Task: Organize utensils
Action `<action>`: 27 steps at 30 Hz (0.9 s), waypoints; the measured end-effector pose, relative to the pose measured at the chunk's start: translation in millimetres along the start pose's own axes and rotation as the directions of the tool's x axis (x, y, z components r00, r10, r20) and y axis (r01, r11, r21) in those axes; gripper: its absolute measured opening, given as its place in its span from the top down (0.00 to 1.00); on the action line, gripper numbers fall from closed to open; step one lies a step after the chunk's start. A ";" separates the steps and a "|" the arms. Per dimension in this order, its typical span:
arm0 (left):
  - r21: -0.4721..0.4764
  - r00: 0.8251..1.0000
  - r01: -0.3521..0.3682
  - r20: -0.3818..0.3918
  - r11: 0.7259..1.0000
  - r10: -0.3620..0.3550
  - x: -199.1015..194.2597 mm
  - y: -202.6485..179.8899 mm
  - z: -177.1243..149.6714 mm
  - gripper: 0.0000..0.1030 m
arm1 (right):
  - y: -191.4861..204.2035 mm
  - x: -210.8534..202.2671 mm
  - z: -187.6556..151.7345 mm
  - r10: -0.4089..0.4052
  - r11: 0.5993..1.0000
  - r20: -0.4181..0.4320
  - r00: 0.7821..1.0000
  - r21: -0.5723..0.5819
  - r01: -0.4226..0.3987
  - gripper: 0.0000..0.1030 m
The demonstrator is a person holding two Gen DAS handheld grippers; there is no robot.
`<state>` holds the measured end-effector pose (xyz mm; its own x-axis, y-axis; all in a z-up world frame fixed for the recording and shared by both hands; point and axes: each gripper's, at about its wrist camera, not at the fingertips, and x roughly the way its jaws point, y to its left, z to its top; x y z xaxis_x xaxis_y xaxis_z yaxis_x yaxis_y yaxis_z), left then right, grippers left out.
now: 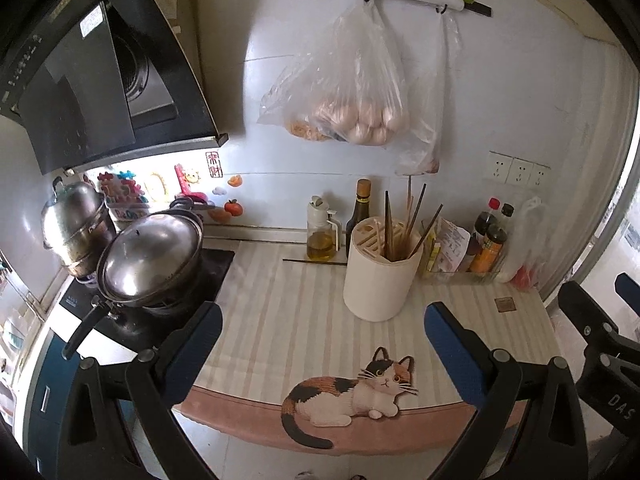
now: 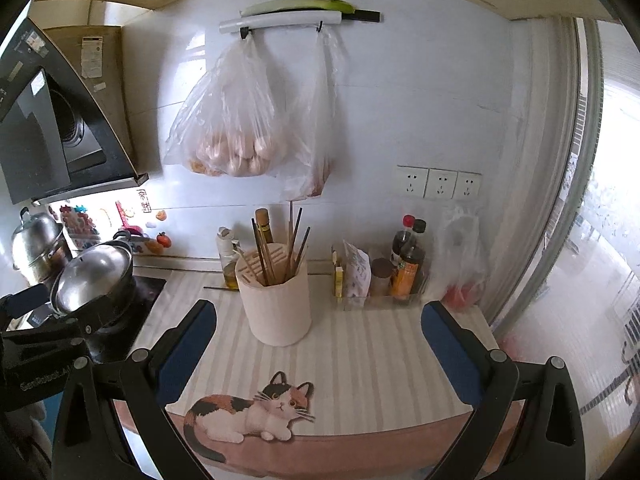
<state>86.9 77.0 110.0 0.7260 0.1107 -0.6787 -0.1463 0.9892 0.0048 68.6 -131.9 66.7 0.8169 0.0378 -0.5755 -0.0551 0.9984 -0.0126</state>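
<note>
White wall (image 2: 420,100) carrying three sockets (image 2: 440,183) and a hook rail (image 2: 280,22). Daylight is entering through the window (image 2: 616,200) at right.

Holder (image 2: 279,304): cream, just ahead between the tongs
Chopsticks (image 2: 280,248): brown, tan
Counter (image 2: 360,360): pale beige stripes, pink front edge
Cat print (image 2: 256,412): calico, below the tongs
Tongs (image 2: 320,344): black, blue pads

Chopstick (image 1: 394,236) lower ends hidden inside the holder (image 1: 378,280); loose chopstick (image 1: 316,262) on tabletop partly hidden behind holder; labels on the bottles (image 2: 408,264) too small to read; contents of right hanging bag (image 2: 316,128) indistinct; gripper bodies cut off by bottom edge.
</note>
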 end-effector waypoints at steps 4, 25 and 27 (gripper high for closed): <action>-0.005 1.000 -0.010 0.002 1.000 0.010 1.1 2.1 4.1 0.00 | 2.0 5.2 7.5 -0.004 1.000 -0.005 1.000 -0.006 0.004 0.00; 0.013 0.999 -0.031 -0.007 0.999 0.031 8.3 5.2 2.0 0.00 | -1.4 21.8 5.1 0.018 1.000 -0.046 0.999 -0.019 -0.019 0.00; 0.014 1.000 -0.027 -0.009 1.000 0.027 9.5 4.3 2.0 0.00 | -1.6 23.2 5.3 0.016 1.000 -0.046 0.999 -0.022 -0.017 0.00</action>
<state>94.5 82.5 105.1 0.7155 0.1363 -0.6852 -0.1562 0.9872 0.0332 90.6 -132.4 57.7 0.7885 0.0516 -0.6129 -0.0812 0.9965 -0.0206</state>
